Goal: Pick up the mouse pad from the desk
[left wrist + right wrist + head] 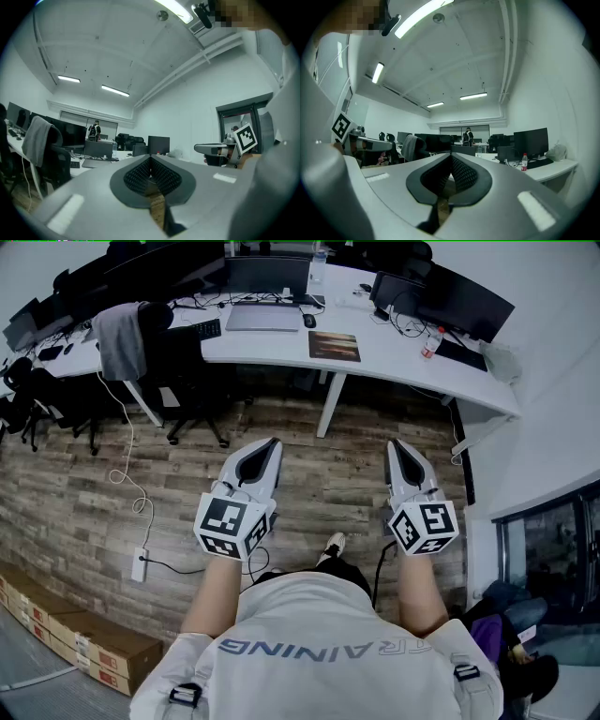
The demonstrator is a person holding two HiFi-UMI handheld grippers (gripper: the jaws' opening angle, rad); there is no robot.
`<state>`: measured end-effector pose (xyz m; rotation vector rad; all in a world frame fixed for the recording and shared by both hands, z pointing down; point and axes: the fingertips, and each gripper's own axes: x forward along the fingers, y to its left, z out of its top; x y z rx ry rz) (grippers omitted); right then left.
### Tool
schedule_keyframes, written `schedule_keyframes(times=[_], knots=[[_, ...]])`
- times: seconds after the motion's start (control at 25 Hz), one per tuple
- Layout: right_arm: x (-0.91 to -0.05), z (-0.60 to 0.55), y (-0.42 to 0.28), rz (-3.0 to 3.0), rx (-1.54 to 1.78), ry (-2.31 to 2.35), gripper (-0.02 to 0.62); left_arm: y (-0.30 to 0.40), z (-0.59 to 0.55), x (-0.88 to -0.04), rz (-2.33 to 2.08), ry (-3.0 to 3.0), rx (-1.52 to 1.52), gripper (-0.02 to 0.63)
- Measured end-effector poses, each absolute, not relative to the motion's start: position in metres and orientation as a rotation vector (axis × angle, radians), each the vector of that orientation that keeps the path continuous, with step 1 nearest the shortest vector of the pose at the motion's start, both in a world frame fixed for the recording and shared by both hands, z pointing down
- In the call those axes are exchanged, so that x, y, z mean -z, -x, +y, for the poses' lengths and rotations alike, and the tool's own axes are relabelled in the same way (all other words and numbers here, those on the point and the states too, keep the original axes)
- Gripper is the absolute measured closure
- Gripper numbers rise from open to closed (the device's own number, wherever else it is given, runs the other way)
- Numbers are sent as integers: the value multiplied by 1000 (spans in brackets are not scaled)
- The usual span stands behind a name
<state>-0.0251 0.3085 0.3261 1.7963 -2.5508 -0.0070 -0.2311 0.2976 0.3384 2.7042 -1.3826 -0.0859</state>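
The left gripper [273,442] is held level, pointing away from the person towards the far desk. Its two grey jaws are pressed together at the tips with nothing between them, as the left gripper view [150,158] shows. The right gripper [397,444] is held level beside it, parallel and a little apart. Its jaws are also closed tip to tip and empty, as the right gripper view [451,155] shows. Each gripper's marker cube sits at the near end, over the hand that holds it. The bare left forearm [221,592] and right forearm [419,598] reach forward side by side from the sleeves of a white T-shirt [319,643].

Under both grippers lies the wood-plank floor [178,484], and neither one is over the desk. The dark brown rectangular mouse pad [335,346] lies flat near the front edge of the long white curved desk [403,360], well beyond the jaw tips and roughly between the lines of the two grippers. Just behind it to the left are a small dark mouse [309,321] and a grey laptop [262,318]. Further right on the desk stands a clear bottle with a red label [430,343]. At the left end of the desk, a black office chair draped with a grey garment [122,338] is pushed in.
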Motion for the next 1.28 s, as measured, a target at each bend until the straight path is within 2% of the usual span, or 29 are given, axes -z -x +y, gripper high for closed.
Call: schedule_keyframes(times=[0.64, 1.0, 1.28], knots=[[-329, 302, 12, -2551, -43, -1840, 583, 218, 290, -347, -1348, -2695, 79, 604], [-329, 269, -21, -2560, -91, -1905, 581, 192, 259, -349, -1318, -2690, 37, 604], [-337, 217, -68, -2570, -149, -1908, 581, 146, 209, -344, -1313, -2707, -27, 604]])
